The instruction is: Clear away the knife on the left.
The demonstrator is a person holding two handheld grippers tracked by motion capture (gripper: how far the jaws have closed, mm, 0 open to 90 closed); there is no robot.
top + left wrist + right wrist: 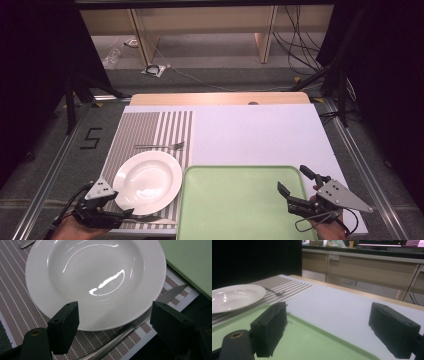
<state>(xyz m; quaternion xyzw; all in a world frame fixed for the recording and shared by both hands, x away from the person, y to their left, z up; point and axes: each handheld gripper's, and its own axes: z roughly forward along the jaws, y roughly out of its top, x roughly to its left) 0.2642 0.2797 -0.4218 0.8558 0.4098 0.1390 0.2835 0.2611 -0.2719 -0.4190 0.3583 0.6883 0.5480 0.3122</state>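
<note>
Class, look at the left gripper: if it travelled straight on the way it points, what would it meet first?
Probably the near rim of the white plate; the left gripper, jaws open, points at it, with the knife just beneath.

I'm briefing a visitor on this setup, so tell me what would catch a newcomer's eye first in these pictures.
The glossy white plate on the striped placemat at the table's near left stands out first, with the left gripper open at its near rim, above a knife. Beside it lies the pale green tray, with the right gripper open over its near right corner. A fork lies beyond the plate.
</note>
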